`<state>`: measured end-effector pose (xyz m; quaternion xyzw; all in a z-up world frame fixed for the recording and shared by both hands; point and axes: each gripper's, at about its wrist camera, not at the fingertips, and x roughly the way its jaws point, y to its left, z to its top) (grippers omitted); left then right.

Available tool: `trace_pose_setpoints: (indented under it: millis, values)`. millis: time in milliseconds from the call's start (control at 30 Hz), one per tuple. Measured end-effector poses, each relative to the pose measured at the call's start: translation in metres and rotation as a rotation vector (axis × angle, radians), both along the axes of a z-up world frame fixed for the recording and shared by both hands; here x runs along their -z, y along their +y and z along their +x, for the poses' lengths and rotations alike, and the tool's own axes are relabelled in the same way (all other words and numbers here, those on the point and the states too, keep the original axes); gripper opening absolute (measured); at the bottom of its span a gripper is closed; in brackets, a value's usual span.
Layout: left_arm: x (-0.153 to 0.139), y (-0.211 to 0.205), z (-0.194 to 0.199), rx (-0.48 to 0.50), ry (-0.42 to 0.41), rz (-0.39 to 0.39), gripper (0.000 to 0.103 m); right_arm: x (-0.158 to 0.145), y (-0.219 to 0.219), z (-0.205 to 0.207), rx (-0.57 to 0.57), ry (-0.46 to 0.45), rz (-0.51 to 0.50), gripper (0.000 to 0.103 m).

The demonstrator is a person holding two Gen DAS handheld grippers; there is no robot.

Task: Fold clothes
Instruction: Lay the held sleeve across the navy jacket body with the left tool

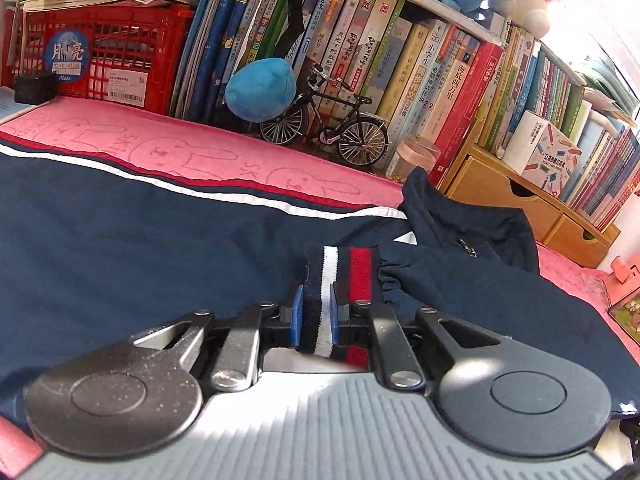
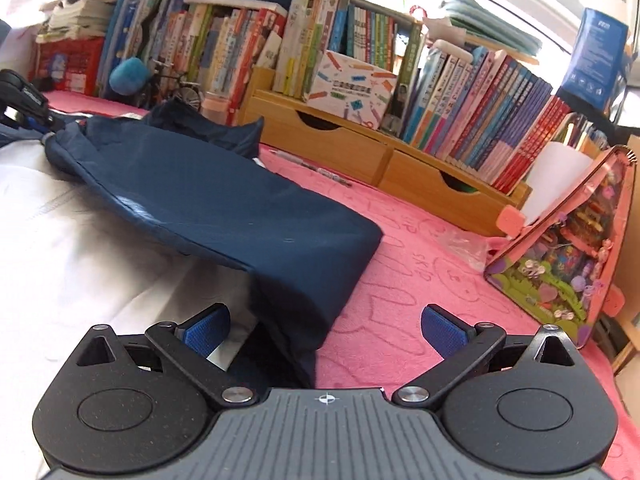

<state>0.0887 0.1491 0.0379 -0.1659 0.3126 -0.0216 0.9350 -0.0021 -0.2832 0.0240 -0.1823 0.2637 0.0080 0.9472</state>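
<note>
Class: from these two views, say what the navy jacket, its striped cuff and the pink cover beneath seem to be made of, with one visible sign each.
Navy jacket: probably thin woven synthetic; smooth, faint sheen.
Striped cuff: ribbed knit, matte; fine ridges along its stripes, pinched in the left gripper.
Pink cover: likely plush fleece or towelling; fuzzy nap, embossed cartoon outlines.

Inventory by count:

- Jacket (image 1: 120, 240): one, navy.
- Grippers: two, the left gripper (image 1: 316, 316) and the right gripper (image 2: 326, 326), each with two blue-padded fingers (image 2: 208, 328).
- Model bicycle (image 1: 328, 124): one.
- Red crate (image 1: 100, 56): one.
- Wooden drawers (image 2: 384, 160): two visible, side by side.
- Pink blanket (image 2: 420, 280): one.
- Books: too many to count.
</note>
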Motion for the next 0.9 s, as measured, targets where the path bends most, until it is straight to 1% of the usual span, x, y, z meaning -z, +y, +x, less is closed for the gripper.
trace_pose_setpoints:
  millis: [33, 67, 100, 133, 200, 233, 300, 400, 433, 467, 533, 600, 633, 667, 733, 800, 900]
  values:
    - [0.001, 0.0, 0.0, 0.006, -0.001, 0.004, 0.014, 0.002, -0.009, 0.007, 0.077, -0.002, -0.003, 0.103]
    - [0.002, 0.0, 0.0, 0.014, -0.004, 0.008, 0.016, 0.004, -0.029, 0.011, 0.112, 0.02, 0.082, 0.103]
    - [0.003, 0.0, 0.0, 0.02, -0.007, 0.012, 0.017, 0.007, -0.051, 0.014, 0.137, 0.047, 0.19, 0.103]
    - [0.004, 0.0, 0.0, 0.029, -0.011, 0.01, 0.019, 0.01, -0.065, 0.016, 0.154, 0.076, 0.271, 0.103]
    - [0.004, -0.001, 0.001, 0.038, -0.012, 0.008, 0.019, 0.017, -0.08, 0.023, 0.171, 0.148, 0.358, 0.103]
    - [0.004, -0.001, 0.001, 0.038, -0.012, 0.01, 0.019, 0.019, -0.081, 0.024, 0.17, 0.159, 0.363, 0.103]
    - [0.004, -0.002, -0.001, 0.043, -0.007, 0.019, 0.019, 0.017, -0.075, 0.022, 0.161, 0.147, 0.331, 0.103]
    - [0.0, -0.002, -0.007, 0.072, 0.002, 0.052, 0.019, 0.013, -0.059, 0.008, 0.05, 0.107, 0.277, 0.103]
    - [-0.001, -0.001, -0.008, 0.082, 0.004, 0.062, 0.02, 0.013, -0.055, 0.006, 0.028, 0.098, 0.246, 0.103]
    - [-0.001, 0.001, -0.009, 0.087, 0.006, 0.073, 0.023, 0.015, -0.056, 0.01, 0.066, 0.099, 0.2, 0.103]
    - [-0.002, 0.006, -0.01, 0.084, 0.009, 0.079, 0.028, 0.016, -0.073, 0.018, 0.121, 0.137, 0.279, 0.103]
    - [-0.006, 0.01, -0.015, 0.075, 0.003, 0.083, 0.028, 0.018, -0.089, 0.02, 0.149, 0.175, 0.397, 0.103]
    - [-0.009, 0.012, -0.017, 0.071, -0.001, 0.084, 0.028, 0.017, -0.09, 0.016, 0.135, 0.171, 0.404, 0.103]
    - [-0.011, 0.014, -0.019, 0.066, -0.004, 0.086, 0.028, 0.014, -0.087, 0.011, 0.104, 0.167, 0.393, 0.103]
    - [-0.021, 0.012, -0.028, 0.08, -0.05, 0.094, 0.028, 0.007, -0.08, 0.001, 0.037, 0.164, 0.369, 0.103]
    - [-0.031, -0.004, -0.036, 0.135, -0.118, 0.111, 0.029, -0.003, -0.071, -0.009, -0.043, 0.148, 0.358, 0.103]
    - [-0.022, -0.024, -0.032, 0.177, -0.105, 0.168, 0.039, -0.023, -0.05, -0.018, -0.174, 0.099, 0.392, 0.103]
